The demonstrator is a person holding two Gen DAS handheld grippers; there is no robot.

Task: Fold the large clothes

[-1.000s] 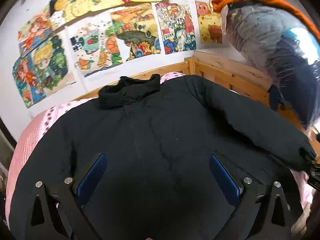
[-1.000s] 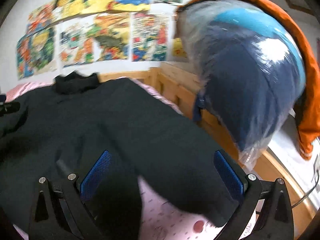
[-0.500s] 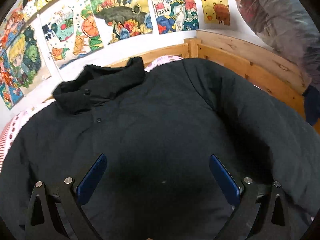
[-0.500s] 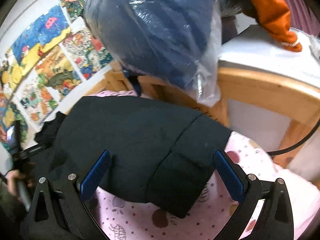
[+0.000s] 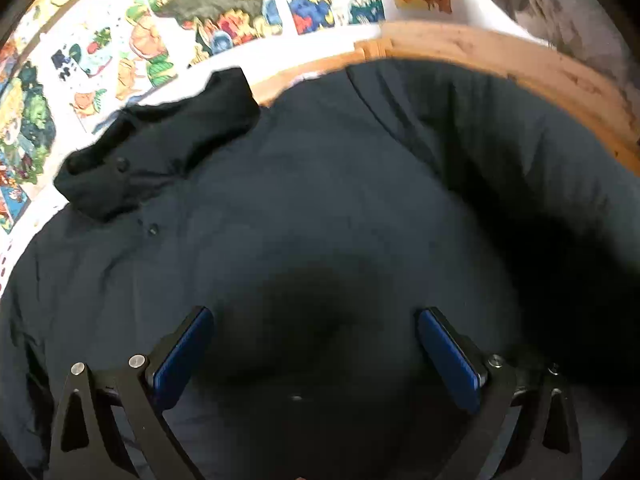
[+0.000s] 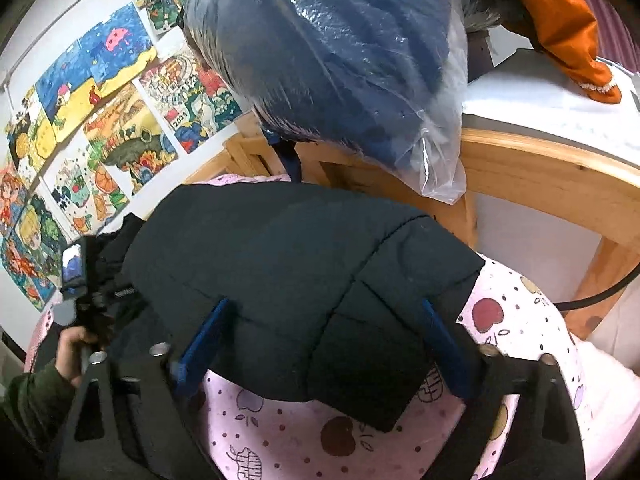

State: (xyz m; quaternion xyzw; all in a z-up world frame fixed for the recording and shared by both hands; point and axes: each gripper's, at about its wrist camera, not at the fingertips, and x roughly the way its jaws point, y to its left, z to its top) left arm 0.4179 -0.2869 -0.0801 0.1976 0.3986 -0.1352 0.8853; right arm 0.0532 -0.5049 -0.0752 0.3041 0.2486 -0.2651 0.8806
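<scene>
Wooden bed frame, pink apple-print sheet, drawings on wall. Black padded jacket lies spread on bed, collar toward wall. My left gripper sits low over chest, fingers spread, gripping nothing. My right gripper straddles sleeve cuff, fingers spread either side, not pinching. Risk I see: thick padding slips from shallow pinch, or sheet gets caught with cuff. Bagged bundle overhangs nearby; lifted sleeve may snag it.
</scene>
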